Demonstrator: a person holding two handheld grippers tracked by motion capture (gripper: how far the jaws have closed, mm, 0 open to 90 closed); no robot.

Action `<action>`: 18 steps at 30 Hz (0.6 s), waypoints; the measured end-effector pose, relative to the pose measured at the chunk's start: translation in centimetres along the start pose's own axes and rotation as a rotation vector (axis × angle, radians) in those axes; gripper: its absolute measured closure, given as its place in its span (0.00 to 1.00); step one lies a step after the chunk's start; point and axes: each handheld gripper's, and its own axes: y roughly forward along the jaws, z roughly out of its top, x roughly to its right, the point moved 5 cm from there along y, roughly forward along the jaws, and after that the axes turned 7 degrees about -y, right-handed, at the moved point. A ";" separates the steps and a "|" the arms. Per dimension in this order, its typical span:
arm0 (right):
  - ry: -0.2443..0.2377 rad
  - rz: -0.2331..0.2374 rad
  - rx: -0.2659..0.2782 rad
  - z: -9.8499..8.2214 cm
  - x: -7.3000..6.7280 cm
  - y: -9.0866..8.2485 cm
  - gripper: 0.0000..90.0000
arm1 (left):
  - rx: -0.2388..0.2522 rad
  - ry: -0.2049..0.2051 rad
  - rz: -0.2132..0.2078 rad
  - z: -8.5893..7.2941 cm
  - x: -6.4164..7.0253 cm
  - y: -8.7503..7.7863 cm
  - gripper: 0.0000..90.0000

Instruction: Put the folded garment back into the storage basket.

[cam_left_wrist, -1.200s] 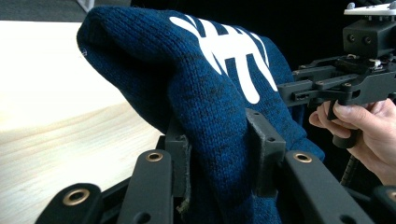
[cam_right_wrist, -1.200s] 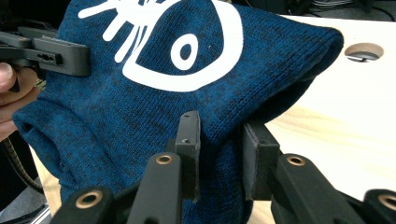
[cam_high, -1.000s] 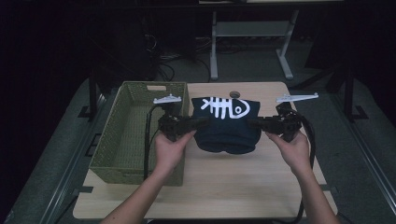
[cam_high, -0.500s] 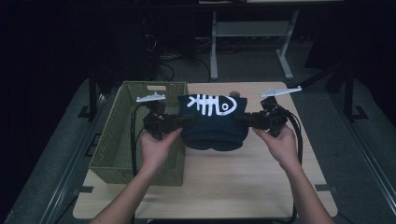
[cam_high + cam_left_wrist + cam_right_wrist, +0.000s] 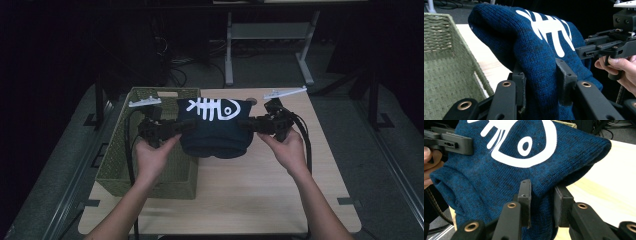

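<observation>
- Between the two grippers, above the tabletop [image 5: 260, 195], hangs the folded blue knit sweater [image 5: 216, 131], clear of the wood and overlapping the right wall of the green woven basket [image 5: 150, 172].
- Left gripper [image 5: 176, 128] pinches the sweater's left edge; in the left gripper view its jaws are clamped narrow on a thick fold of knit [image 5: 541, 75].
- Right gripper [image 5: 247, 123] pinches the right edge the same way, jaws narrow on the cloth [image 5: 541, 192].
- Sweater's long axis runs left to right, from one grip to the other, and the bundle sags between them.
- White fishbone print [image 5: 212, 108] lies on the far upper face, head end toward the right.
- Basket's open mouth lies to the left of the sweater and below it, so the left hand [image 5: 152, 157] is the nearer one to it; I judge the coming move is a carry leftward, keeping both grips level until the bundle clears the rim.
</observation>
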 end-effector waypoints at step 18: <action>-0.007 0.048 -0.013 1.5 -1.3 3.4 0.78 | 0.030 -0.036 0.055 0.1 -2.7 -2.5 0.73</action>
